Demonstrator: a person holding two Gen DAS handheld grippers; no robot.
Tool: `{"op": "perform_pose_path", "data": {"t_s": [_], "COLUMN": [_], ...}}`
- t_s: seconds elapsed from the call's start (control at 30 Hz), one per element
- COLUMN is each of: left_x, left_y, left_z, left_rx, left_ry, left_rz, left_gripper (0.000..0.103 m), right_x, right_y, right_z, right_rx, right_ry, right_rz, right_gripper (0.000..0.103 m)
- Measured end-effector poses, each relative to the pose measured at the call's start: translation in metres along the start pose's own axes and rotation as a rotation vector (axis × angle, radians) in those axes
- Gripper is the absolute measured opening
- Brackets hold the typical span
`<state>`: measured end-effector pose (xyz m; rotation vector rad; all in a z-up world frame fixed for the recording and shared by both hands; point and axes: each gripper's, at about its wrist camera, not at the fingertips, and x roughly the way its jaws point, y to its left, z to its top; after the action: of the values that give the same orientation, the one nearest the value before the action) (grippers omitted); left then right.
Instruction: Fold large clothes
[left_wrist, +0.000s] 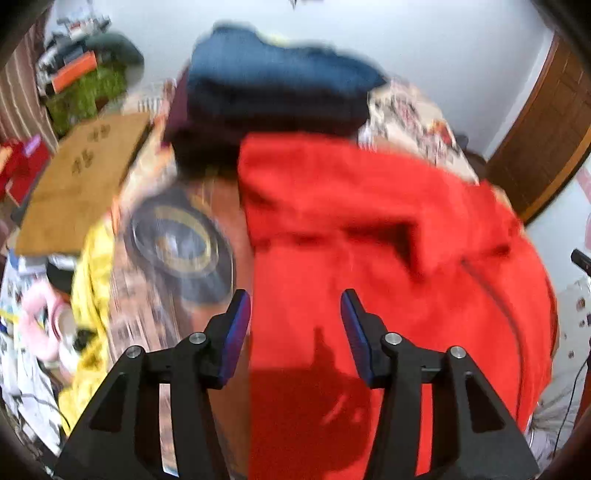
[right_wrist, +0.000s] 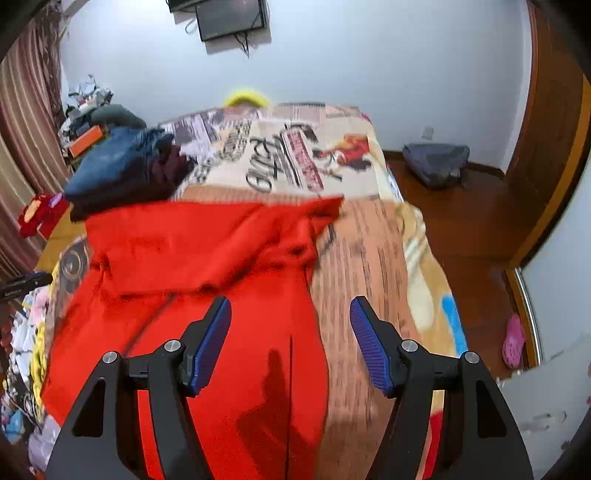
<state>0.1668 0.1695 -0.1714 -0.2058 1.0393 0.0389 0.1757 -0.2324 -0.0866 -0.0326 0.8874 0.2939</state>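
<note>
Your red garment (right_wrist: 207, 266) lies spread on the bed (right_wrist: 373, 258), its upper part folded back over itself into a band across the body, with the pile of dark folded clothes (right_wrist: 118, 166) touching its far left corner. The likely trouble is that this fold is loose: its right end sticks out in a rumpled point, and if you carry on folding over it, the crease will probably set crooked. Grab only the top layer and you may drag the fold open again. Lift the far edge carelessly and you could nudge the dark pile, since the two touch.

Your left tongs (left_wrist: 295, 328) stand about half open above the garment's near left part, nothing between the pads, touching no cloth that I can see. Your right tongs (right_wrist: 291, 339) are spread a little wider, hanging over the garment's right edge where it meets the bedcover, released and empty too.
</note>
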Motion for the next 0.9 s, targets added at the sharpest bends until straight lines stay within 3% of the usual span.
{"op": "perform_pose_path", "data": {"t_s": [0.13,0.43,0.6,0.77,0.83,0.9], "left_x": [0.022,0.038,0.038,0.035,0.034,0.032], "left_y": [0.019,0.041,0.031,0.018,0.013,0.006], "left_z": [-0.032,-0.083,-0.094,-0.099,-0.097,-0.092], "left_rx": [-0.047,-0.201,-0.186,-0.182,-0.169,-0.151], "left_ry": [0.134,0.241,0.217,0.193,0.177,0.159], "left_rz": [-0.023,-0.232,-0.211,-0.254,-0.297,-0.308], "left_gripper": [0.050,0.050,0.051,0.051,0.046,0.032], "right_x": [0.001,0.024,0.021,0.024,0.025,0.026], "right_y": [-0.006,-0.018,-0.017,-0.002,0.006,0.012], "right_z": [-0.023,-0.070,-0.077,-0.082,-0.082,-0.081], "right_rx": [0.027,0.177,0.191,0.166,0.132,0.128], "right_ry": [0.045,0.137,0.130,0.147,0.159,0.162], "right_rz": [-0.010,0.027,0.035,0.064,0.063,0.079], "right_gripper": [0.063,0.063,0.067,0.067,0.063,0.053]}}
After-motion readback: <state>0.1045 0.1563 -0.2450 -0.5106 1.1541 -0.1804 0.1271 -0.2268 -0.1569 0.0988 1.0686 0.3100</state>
